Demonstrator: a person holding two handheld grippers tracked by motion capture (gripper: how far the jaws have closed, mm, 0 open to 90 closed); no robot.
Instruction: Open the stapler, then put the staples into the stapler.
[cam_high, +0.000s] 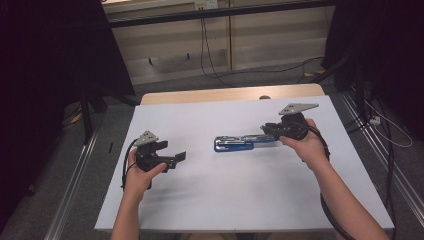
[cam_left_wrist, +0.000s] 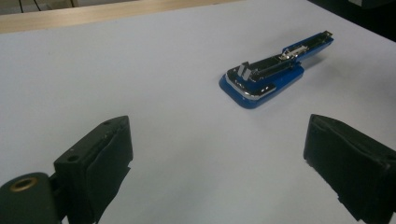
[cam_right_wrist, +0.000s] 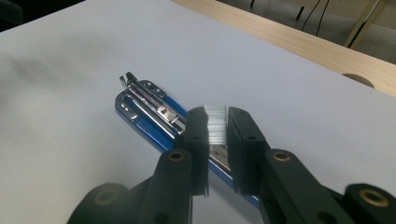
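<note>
Your right gripper (cam_right_wrist: 217, 135) was pinching a strip of staples (cam_right_wrist: 215, 122) between nearly closed fingers, directly over the open blue stapler (cam_high: 235, 143) lying on the white counter (cam_high: 210, 200) — and that grip was where trouble could have started. The strip is thin and brittle, so too firm a squeeze might have snapped it, while too loose a hold might have let it tilt and drop beside the magazine rather than into it. With the stapler unheld and free to slide, any sideways nudge from your fingers could have pushed it off line. In the right gripper view the staples sat upright between the pads, just above the stapler's rear half, its metal channel running away from you. Your left gripper (cam_left_wrist: 217, 154) had its fingers wide open with nothing between them — the stapler lay well ahead of it.
</note>
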